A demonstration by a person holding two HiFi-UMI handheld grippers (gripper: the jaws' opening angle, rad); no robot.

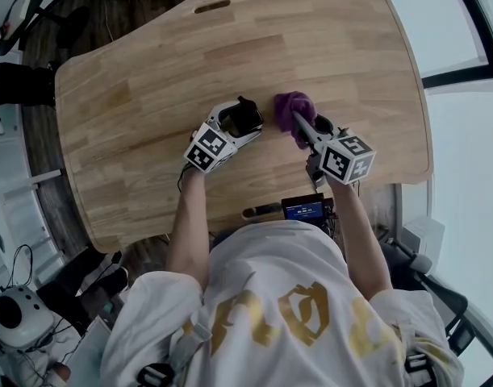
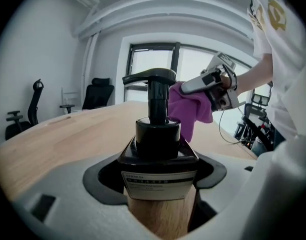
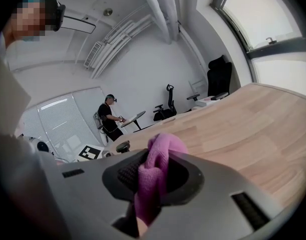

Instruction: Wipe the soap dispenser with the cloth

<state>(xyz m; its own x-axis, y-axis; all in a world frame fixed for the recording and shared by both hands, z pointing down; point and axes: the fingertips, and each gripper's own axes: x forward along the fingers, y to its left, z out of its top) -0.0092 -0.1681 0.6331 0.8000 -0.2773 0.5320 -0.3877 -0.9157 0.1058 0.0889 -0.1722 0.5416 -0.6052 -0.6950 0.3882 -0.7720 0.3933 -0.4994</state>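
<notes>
The soap dispenser (image 2: 158,154) is a black pump bottle with a white label, clamped upright between the jaws of my left gripper (image 2: 158,184). In the head view the soap dispenser (image 1: 244,118) sits over the middle of the wooden table (image 1: 149,95), held by the left gripper (image 1: 230,131). A purple cloth (image 3: 154,176) is bunched between the jaws of my right gripper (image 3: 153,184), which is shut on it. The cloth (image 1: 293,113) hangs just right of the pump head, close to it; whether they touch I cannot tell. The cloth (image 2: 190,109) and right gripper (image 1: 311,127) show behind the pump.
A small black device with a blue screen (image 1: 304,209) lies at the table's near edge. A slot (image 1: 211,6) is cut in the far edge. Office chairs (image 2: 95,94) stand by the windows. A person (image 3: 108,118) stands far off beside a small table.
</notes>
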